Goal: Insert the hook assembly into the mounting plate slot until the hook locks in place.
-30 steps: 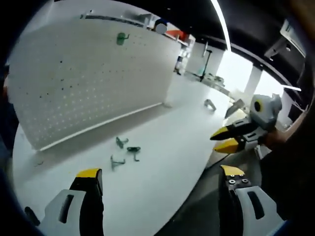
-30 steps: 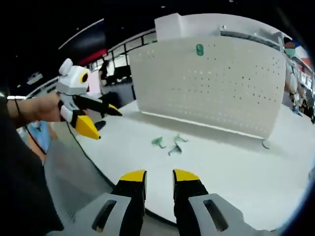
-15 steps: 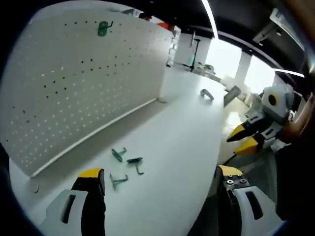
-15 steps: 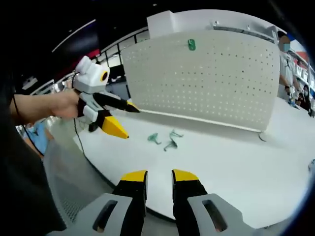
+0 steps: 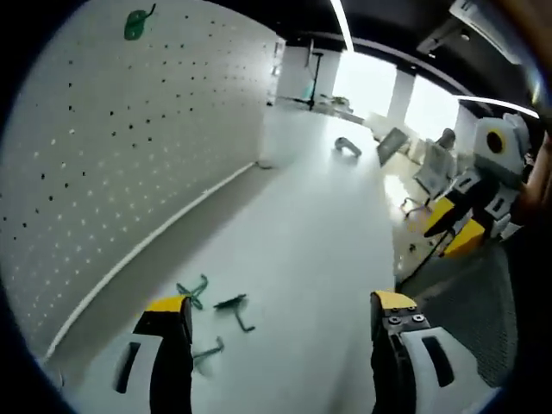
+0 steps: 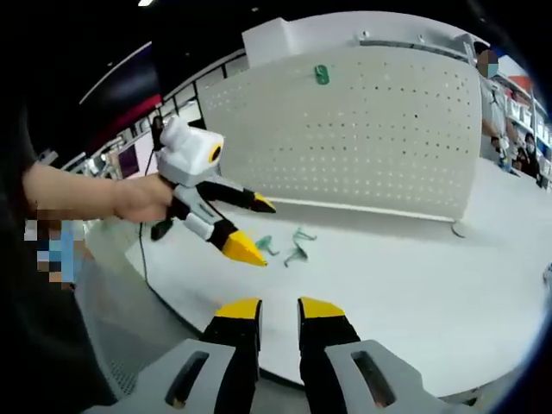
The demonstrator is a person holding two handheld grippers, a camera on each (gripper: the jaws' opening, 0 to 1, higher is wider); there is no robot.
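A white pegboard mounting plate (image 6: 388,147) stands upright on the white table (image 6: 414,302), with one green hook (image 6: 322,75) hanging near its top. In the left gripper view the board (image 5: 103,164) rises at the left and that hook (image 5: 138,21) is at the top. Three loose green hooks (image 5: 235,306) lie on the table just ahead of my left gripper (image 5: 280,306), which is open and empty. In the right gripper view the left gripper (image 6: 254,228) hovers just left of the hooks (image 6: 297,250), held by a hand. My right gripper (image 6: 278,310) is shut and empty at the table's near edge.
The table's curved edge (image 6: 172,293) runs close in front of the right gripper, with floor below. A small grey object (image 5: 348,147) lies far down the table. The right gripper (image 5: 457,228) hangs off the table's side. Chairs (image 5: 431,164) stand beyond.
My left gripper has moved in over the table toward the loose hooks, which now lie right in front of its jaws. The right gripper has stayed at the table's edge.
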